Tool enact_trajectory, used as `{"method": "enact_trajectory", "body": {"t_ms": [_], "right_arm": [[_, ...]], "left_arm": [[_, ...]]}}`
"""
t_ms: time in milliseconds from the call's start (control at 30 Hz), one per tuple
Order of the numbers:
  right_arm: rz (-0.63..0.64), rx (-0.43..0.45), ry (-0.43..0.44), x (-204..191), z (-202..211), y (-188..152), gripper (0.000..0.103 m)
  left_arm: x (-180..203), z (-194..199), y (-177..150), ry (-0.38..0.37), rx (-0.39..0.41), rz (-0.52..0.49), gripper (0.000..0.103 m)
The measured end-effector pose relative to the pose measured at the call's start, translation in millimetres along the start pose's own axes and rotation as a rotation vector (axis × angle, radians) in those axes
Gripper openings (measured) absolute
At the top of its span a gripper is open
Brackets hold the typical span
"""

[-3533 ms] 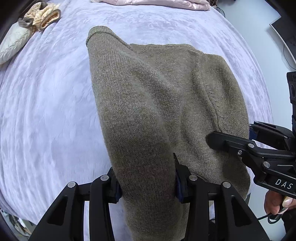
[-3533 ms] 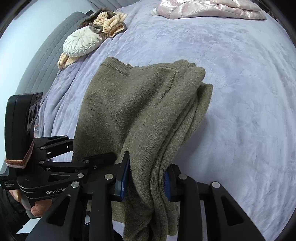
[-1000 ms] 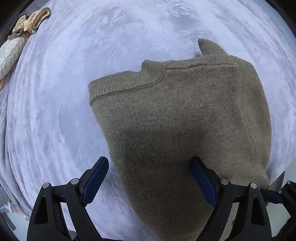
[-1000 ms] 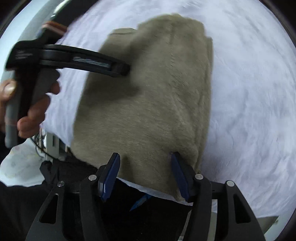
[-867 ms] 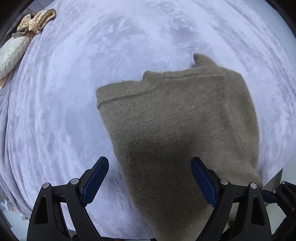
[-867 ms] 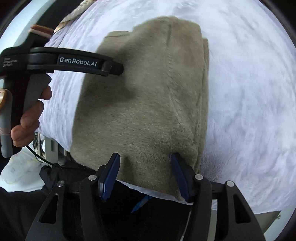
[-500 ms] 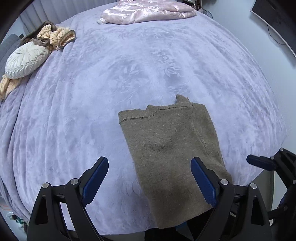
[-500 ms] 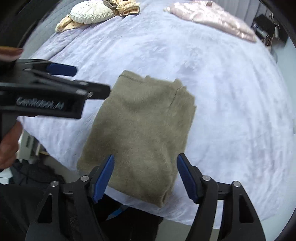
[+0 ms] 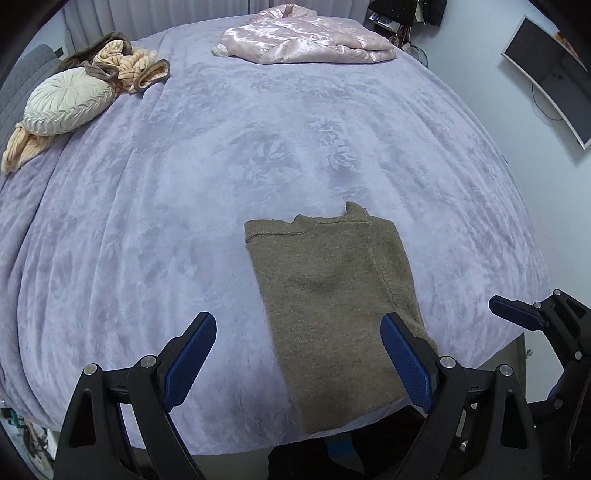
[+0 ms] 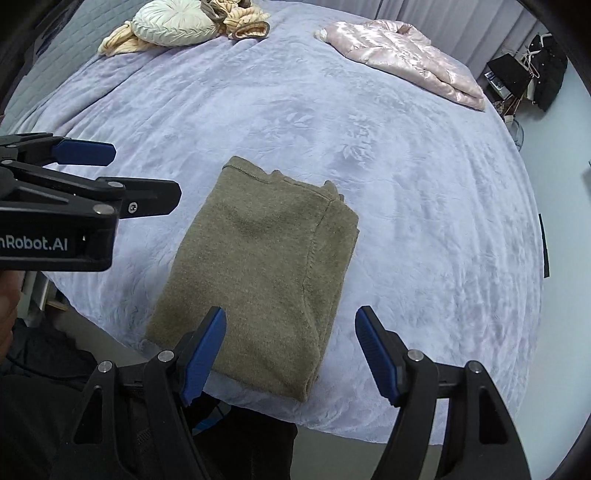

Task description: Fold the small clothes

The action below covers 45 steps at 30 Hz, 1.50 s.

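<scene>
An olive-brown knitted sweater (image 9: 332,295) (image 10: 258,266) lies folded into a long rectangle on the lilac bedspread (image 9: 184,184) (image 10: 406,184), its near end at the bed's front edge. My left gripper (image 9: 299,358) hovers open above the sweater's near end, nothing between its blue pads. It also shows at the left of the right wrist view, as the left gripper (image 10: 110,173). My right gripper (image 10: 290,347) is open over the same near end and holds nothing. Its fingertips (image 9: 517,314) appear at the right edge of the left wrist view.
A pink satin jacket (image 9: 306,44) (image 10: 406,55) lies at the far side of the bed. A cream round cushion (image 9: 66,103) (image 10: 173,22) and beige striped clothes (image 9: 129,66) sit at the far left. A monitor (image 9: 554,74) hangs on the right wall.
Both grippers let go of the sweater, opened, and pulled up and back from it. The sweater now lies flat and folded on the bed, farther from both cameras.
</scene>
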State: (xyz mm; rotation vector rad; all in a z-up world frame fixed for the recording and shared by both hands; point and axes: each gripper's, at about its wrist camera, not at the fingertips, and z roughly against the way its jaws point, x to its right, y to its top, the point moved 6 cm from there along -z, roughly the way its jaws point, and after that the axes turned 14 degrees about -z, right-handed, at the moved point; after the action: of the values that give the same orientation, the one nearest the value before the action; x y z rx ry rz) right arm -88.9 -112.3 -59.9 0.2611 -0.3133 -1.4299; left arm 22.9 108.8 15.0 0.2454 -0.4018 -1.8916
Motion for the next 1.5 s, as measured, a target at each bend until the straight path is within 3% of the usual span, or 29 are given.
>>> {"method": "enact_trajectory", "body": {"t_ms": [300, 1500], "right_arm": [[0.006, 0.017, -0.026, -4.3, 8.7, -3.9, 0.076], [0.005, 0.023, -0.044, -9.4, 15.7, 1.5, 0.076]], "left_arm": [[-4.0, 15.6, -1.6, 0.134, 0.012, -0.053, 0.091], [-0.7, 24.4, -0.7, 0.088, 0.02, -0.095, 0.091]]}}
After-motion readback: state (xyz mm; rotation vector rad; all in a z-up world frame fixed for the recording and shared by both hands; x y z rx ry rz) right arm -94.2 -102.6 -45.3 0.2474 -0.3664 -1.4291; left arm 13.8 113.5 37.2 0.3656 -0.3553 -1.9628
